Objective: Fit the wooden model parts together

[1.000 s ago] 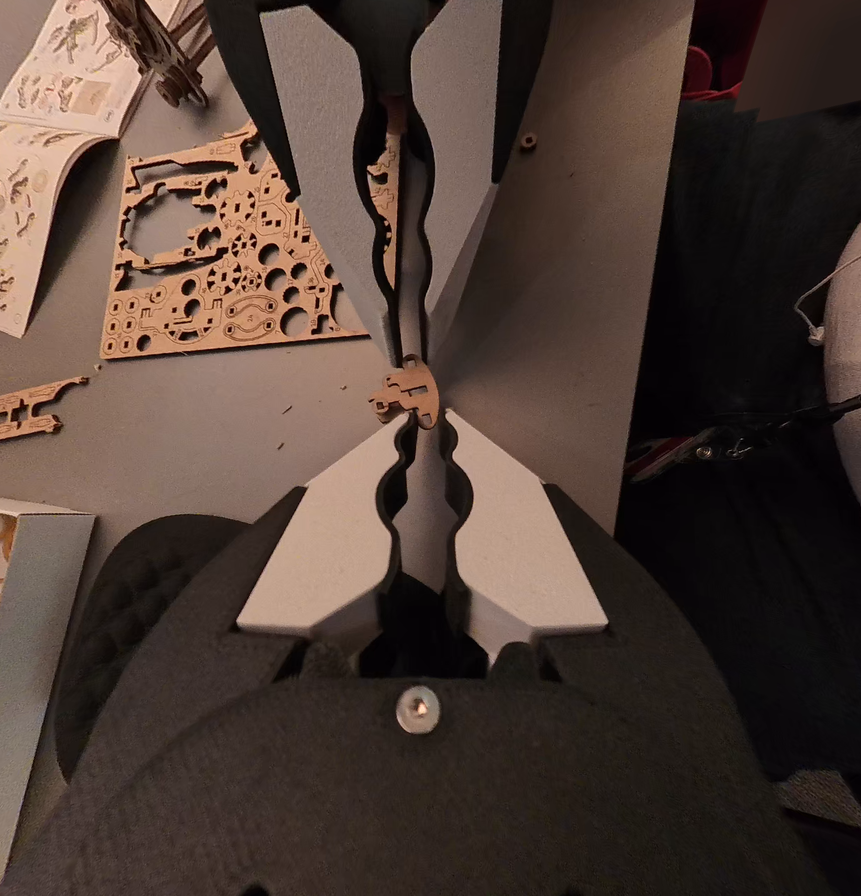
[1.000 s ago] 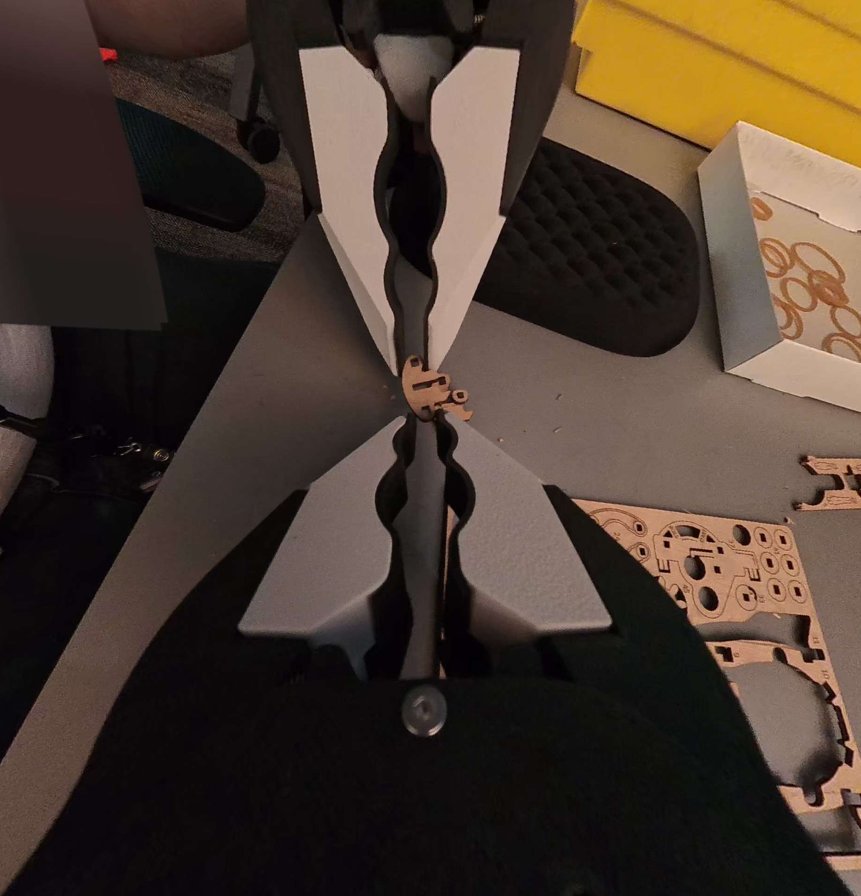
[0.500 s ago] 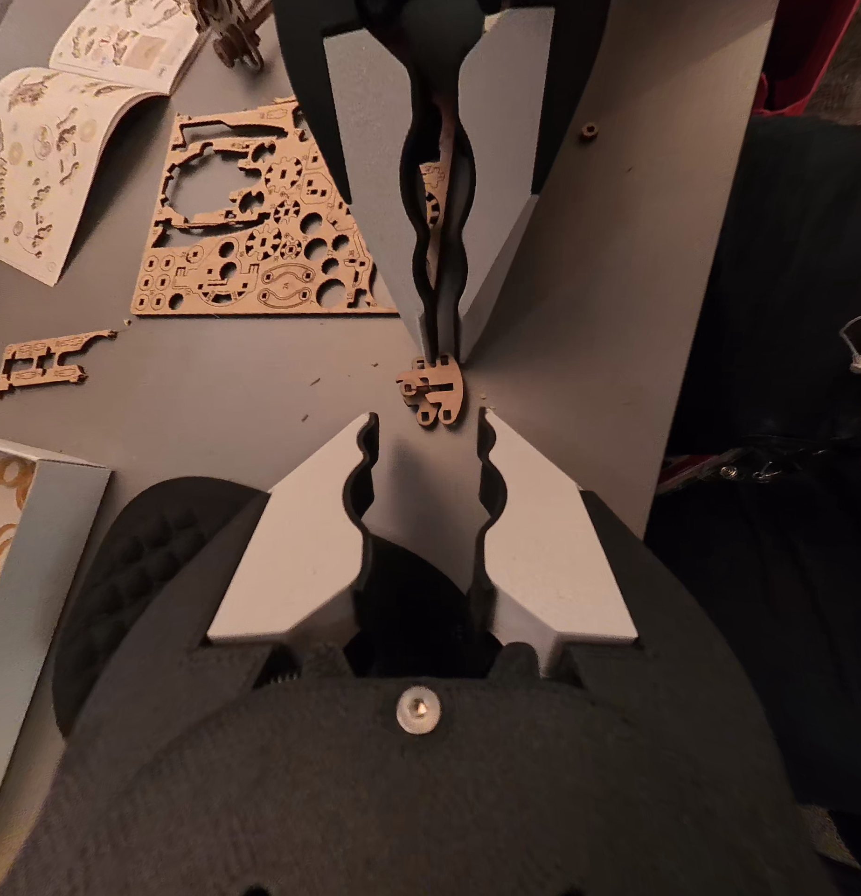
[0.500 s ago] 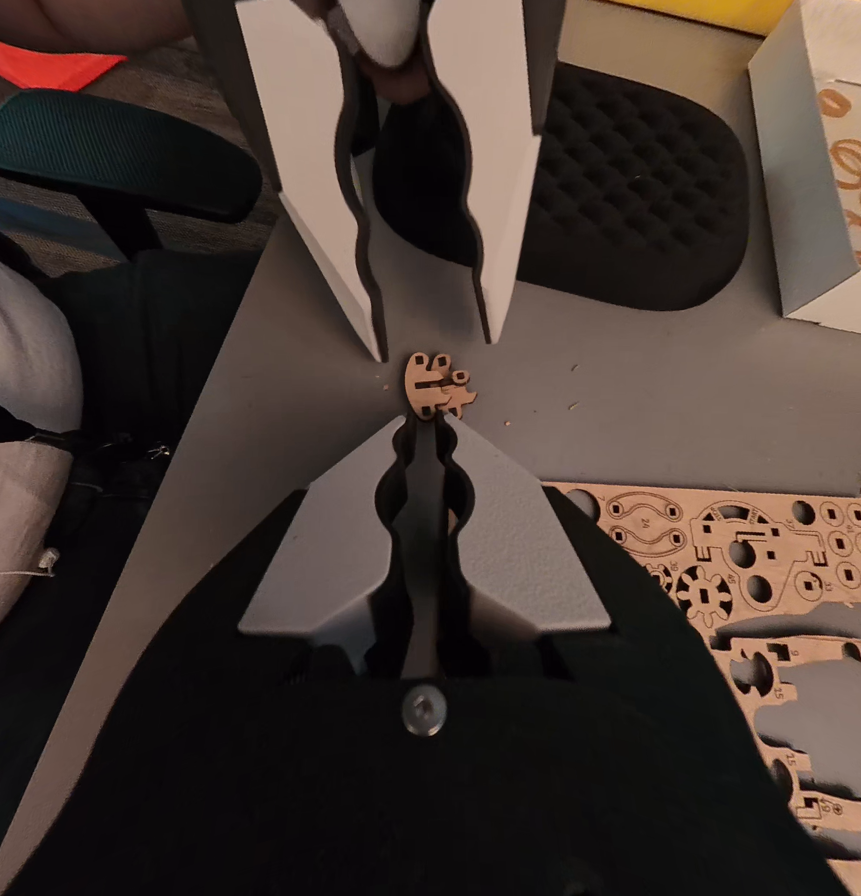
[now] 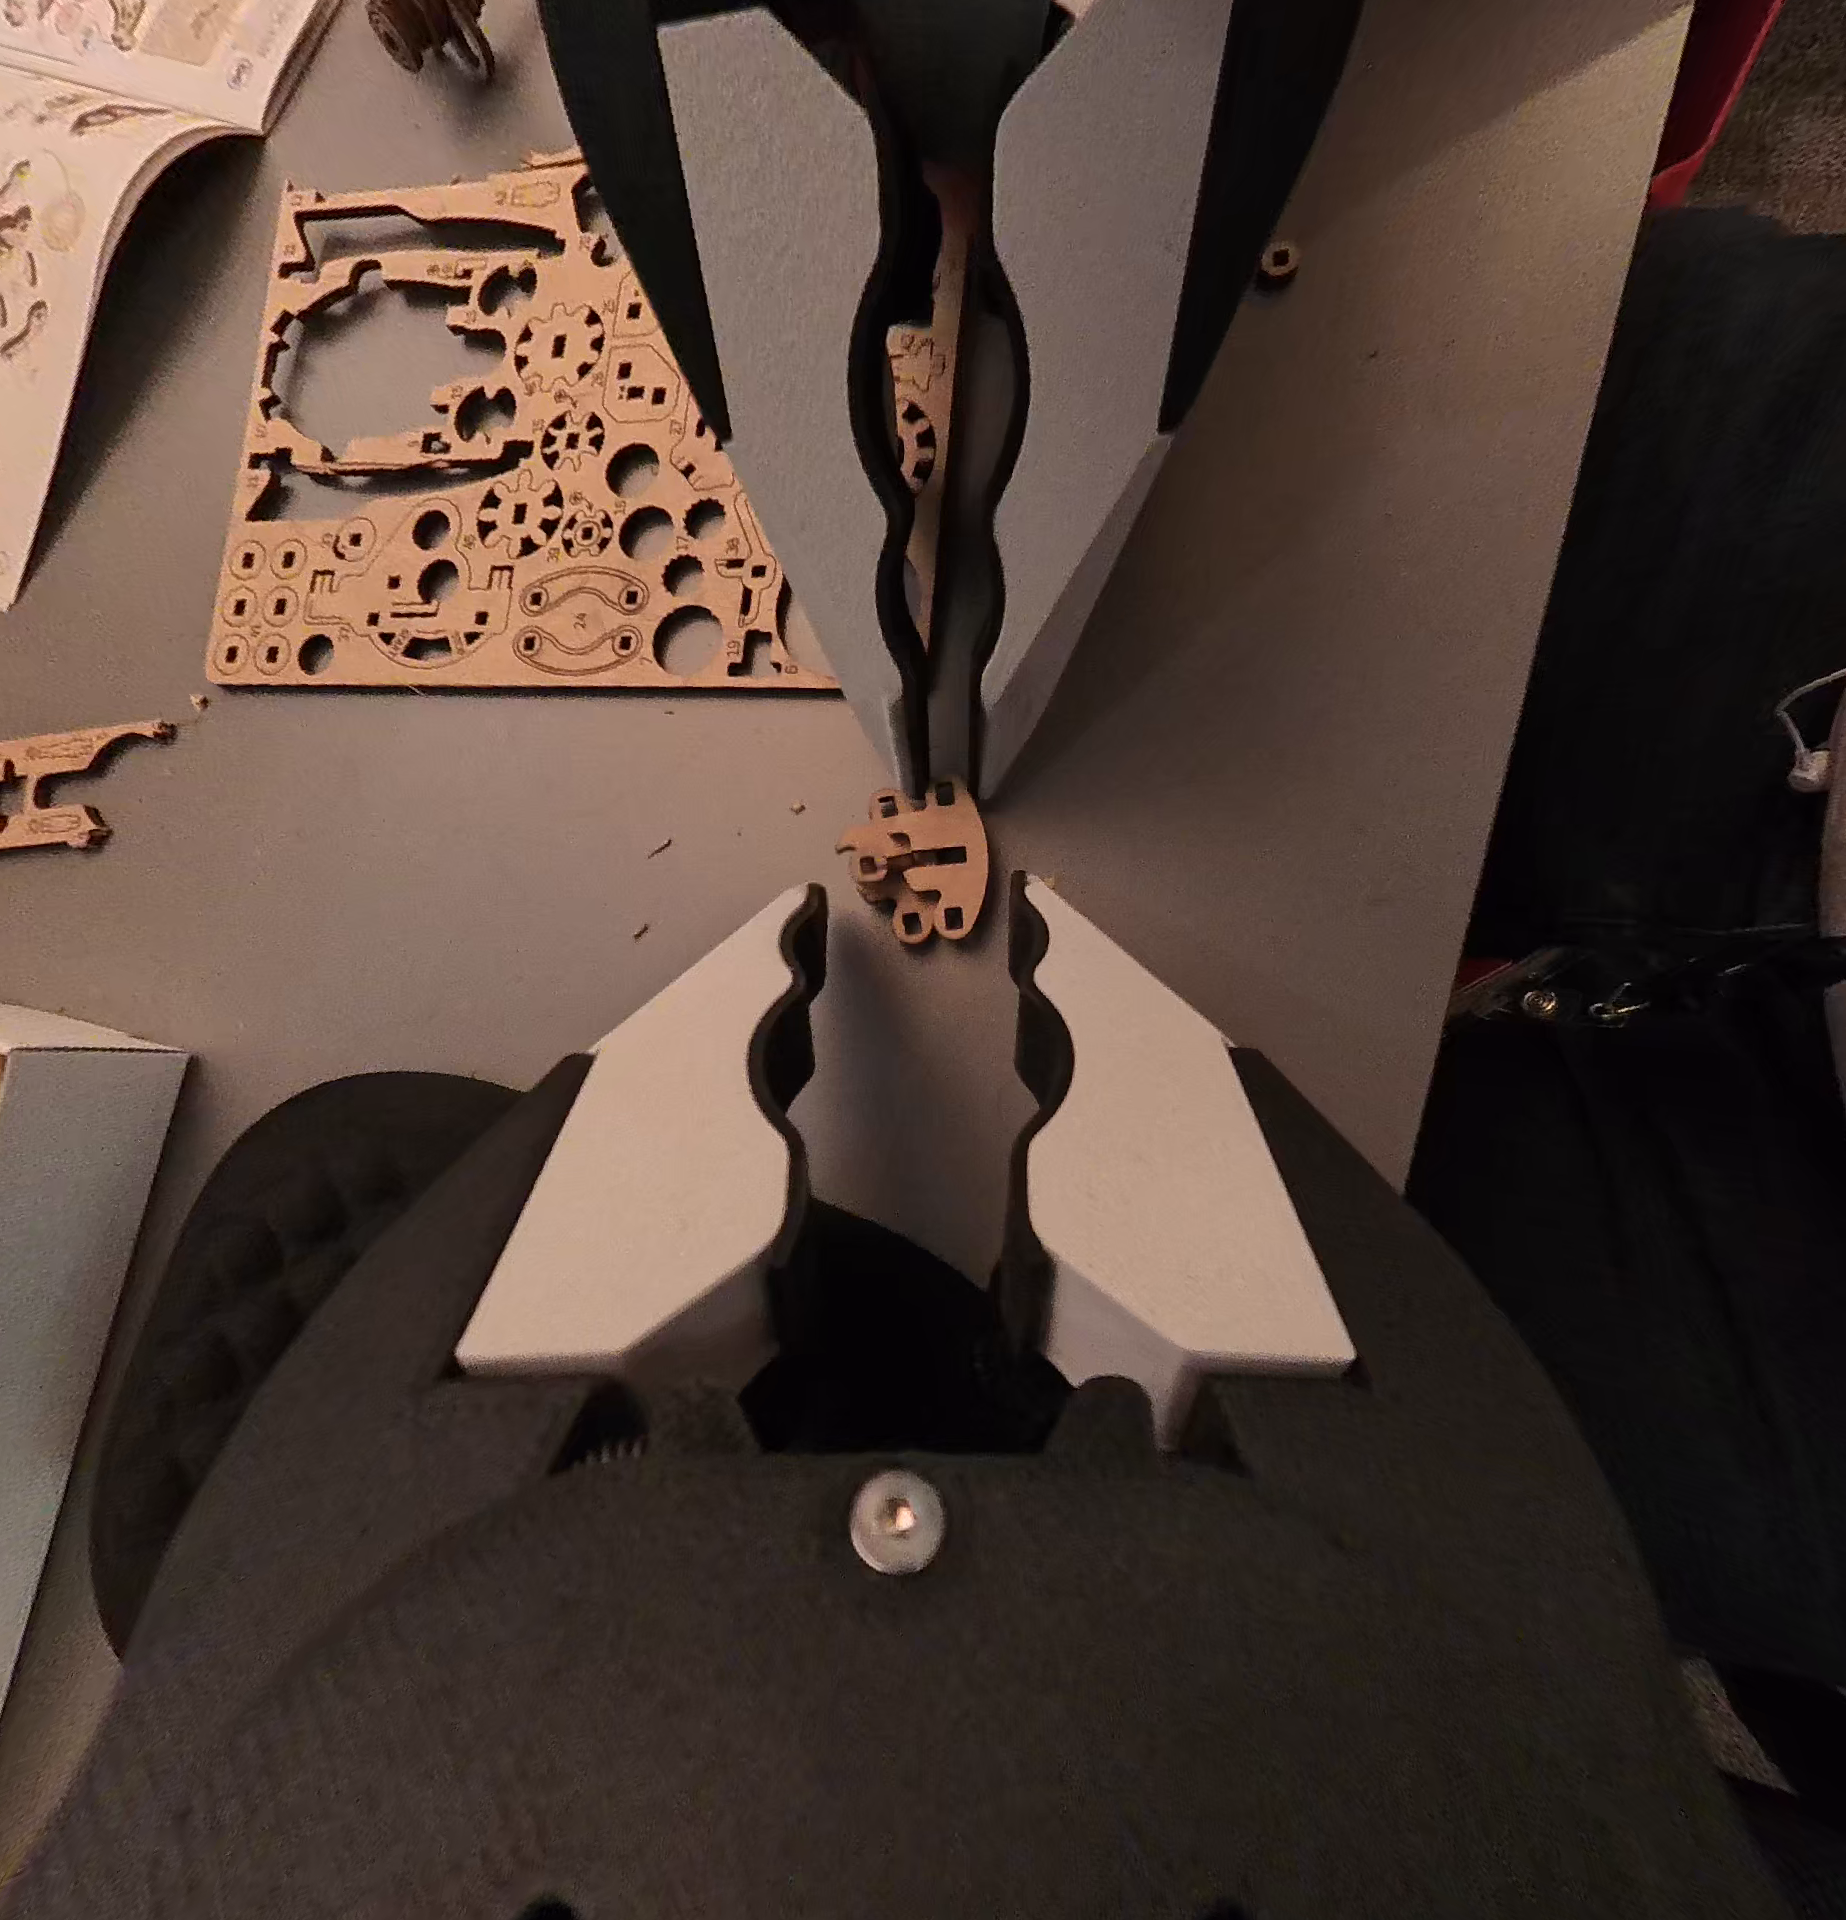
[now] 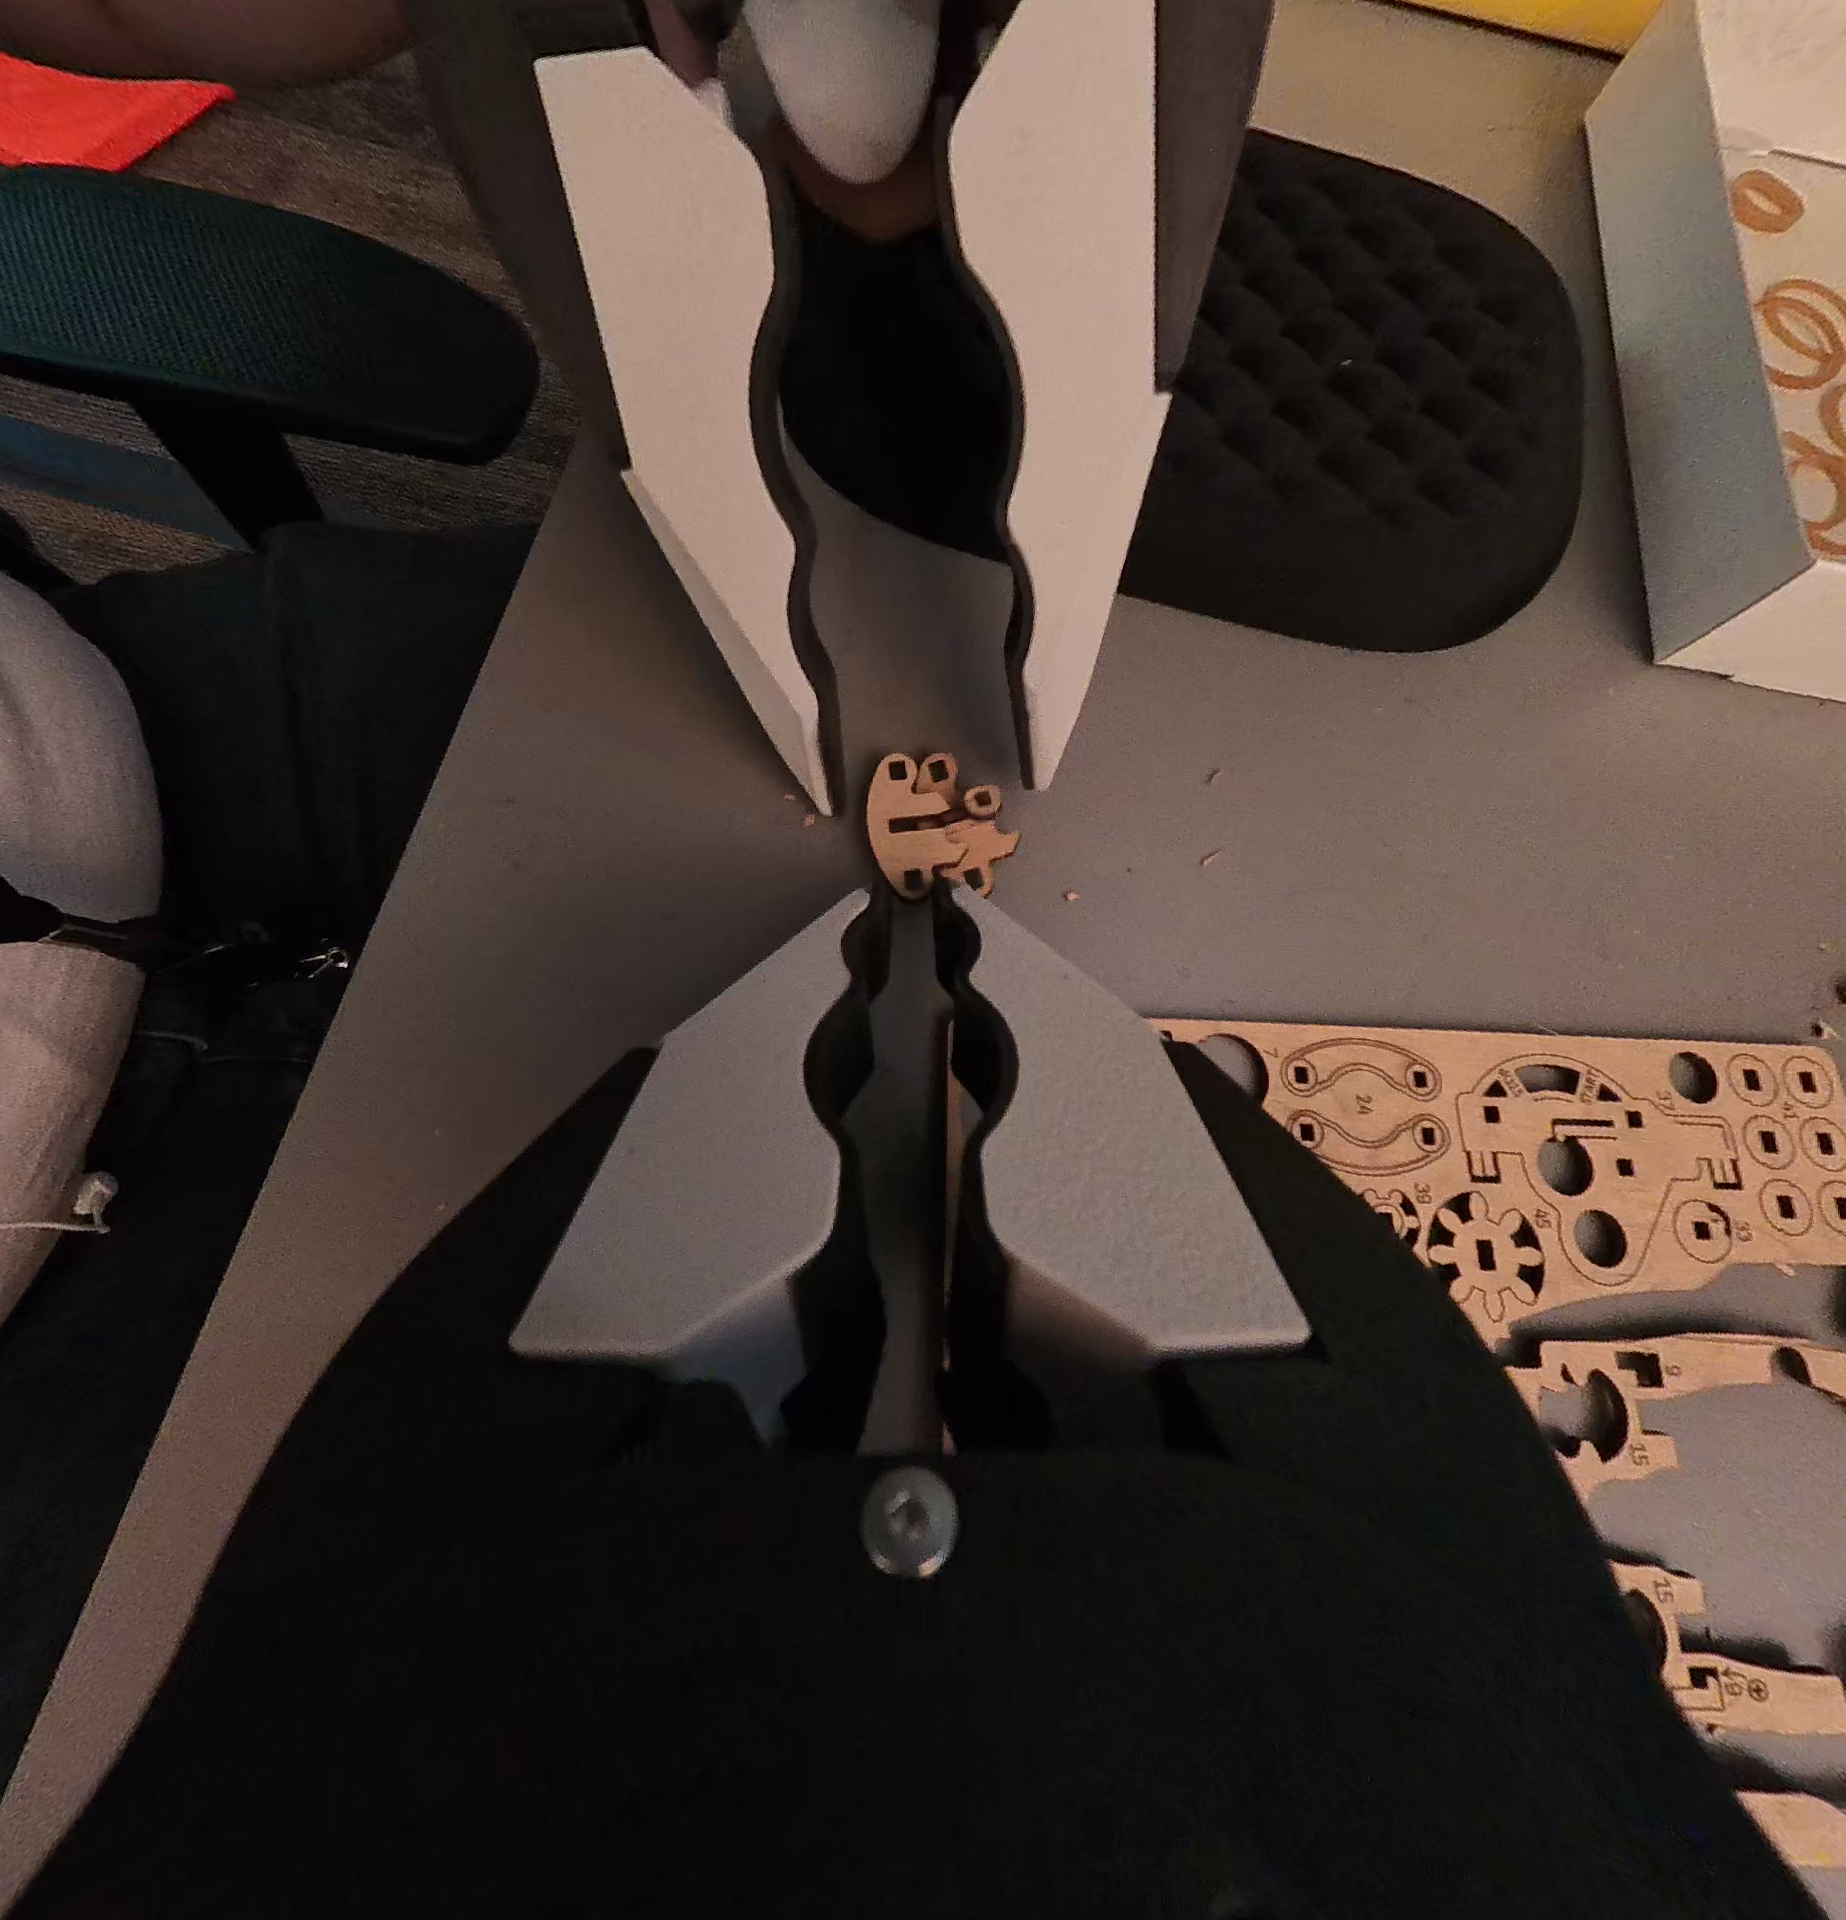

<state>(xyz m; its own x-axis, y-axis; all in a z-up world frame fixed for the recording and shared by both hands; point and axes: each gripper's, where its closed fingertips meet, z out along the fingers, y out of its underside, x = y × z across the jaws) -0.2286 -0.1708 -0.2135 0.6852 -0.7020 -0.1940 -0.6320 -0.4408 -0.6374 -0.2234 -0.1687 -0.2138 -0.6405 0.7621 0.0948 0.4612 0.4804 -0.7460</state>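
The two grippers face each other tip to tip above the grey table [image 5: 399, 894]: the right gripper [image 6: 908, 902] has its fingers pressed together on the lower edge of the small wooden part [image 6: 934, 826], while the left gripper [image 5: 917, 896] stands wide apart around that part without touching it. The part is thin, flat plywood — rounded, with square holes and slots. The laser-cut sheet [image 5: 462, 499] carries small engraved numbers and lies flat, near the open booklet [image 5: 57, 239].
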